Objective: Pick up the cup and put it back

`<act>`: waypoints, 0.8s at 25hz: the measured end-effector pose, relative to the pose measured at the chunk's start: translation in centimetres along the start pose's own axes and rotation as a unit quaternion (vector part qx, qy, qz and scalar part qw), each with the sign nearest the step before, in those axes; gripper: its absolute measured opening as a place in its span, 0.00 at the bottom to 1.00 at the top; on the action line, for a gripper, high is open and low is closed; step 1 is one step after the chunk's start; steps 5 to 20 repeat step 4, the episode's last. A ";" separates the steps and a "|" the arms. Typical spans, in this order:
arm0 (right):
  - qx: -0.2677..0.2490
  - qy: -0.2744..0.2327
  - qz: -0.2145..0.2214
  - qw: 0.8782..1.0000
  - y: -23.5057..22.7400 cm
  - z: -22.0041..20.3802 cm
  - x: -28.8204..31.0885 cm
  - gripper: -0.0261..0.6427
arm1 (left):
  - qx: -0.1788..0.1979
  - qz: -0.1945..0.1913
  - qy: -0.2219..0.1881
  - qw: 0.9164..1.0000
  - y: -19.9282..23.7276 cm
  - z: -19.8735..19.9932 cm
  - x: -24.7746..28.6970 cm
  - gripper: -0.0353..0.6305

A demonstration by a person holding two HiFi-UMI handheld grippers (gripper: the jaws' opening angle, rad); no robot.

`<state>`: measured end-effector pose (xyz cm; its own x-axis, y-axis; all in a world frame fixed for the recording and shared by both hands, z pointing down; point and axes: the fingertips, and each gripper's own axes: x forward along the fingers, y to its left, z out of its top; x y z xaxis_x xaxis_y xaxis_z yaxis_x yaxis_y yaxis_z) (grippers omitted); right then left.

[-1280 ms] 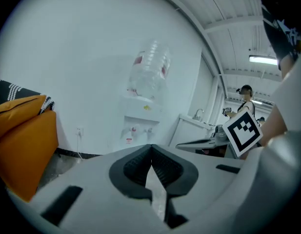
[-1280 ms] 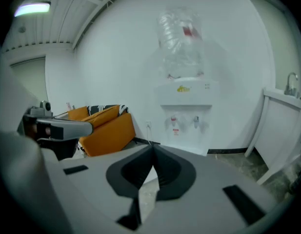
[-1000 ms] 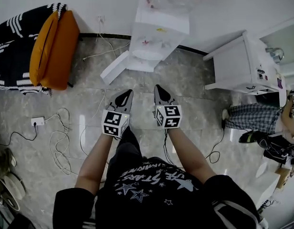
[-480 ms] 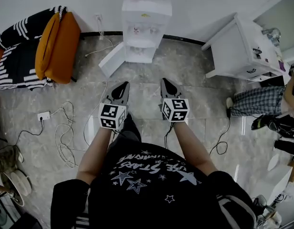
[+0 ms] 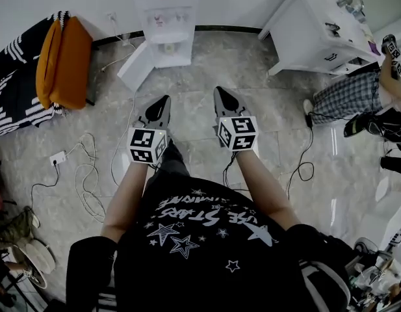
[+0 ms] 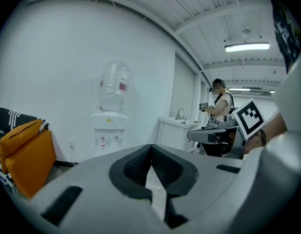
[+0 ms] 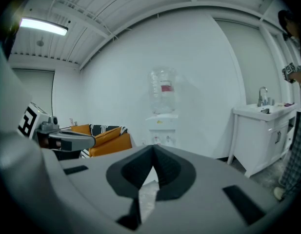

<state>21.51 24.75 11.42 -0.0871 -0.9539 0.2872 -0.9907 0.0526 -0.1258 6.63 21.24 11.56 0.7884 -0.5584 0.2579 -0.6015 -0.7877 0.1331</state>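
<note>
The person holds the left grey gripper [image 5: 164, 101] and the right grey gripper [image 5: 219, 93] out in front, both with jaws squeezed together and nothing in them. I can't see any cup. Maybe it's by the tall white water machine [image 5: 164, 8], so step closer, look first, then open the jaws wide

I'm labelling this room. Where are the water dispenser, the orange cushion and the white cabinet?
water dispenser [image 5: 168, 41], head view, on its front panel.
orange cushion [image 5: 69, 64], head view, on its broad side.
white cabinet [image 5: 305, 31], head view, on its side wall.
</note>
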 end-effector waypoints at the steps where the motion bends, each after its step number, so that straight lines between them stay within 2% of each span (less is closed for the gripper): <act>1: 0.000 -0.002 0.000 1.000 0.0 0.0 -0.9 0.05 | 0.002 0.001 -0.001 1.000 -0.7 0.0 -0.4 0.07; 4: 0.000 -0.009 0.001 1.000 -0.1 -0.1 -3.5 0.05 | 0.006 0.004 -0.004 1.000 -2.6 0.1 -1.5 0.07; 20: 0.000 -0.009 0.001 1.000 -0.1 -0.1 -3.5 0.05 | 0.006 0.004 -0.004 1.000 -2.6 0.1 -1.5 0.07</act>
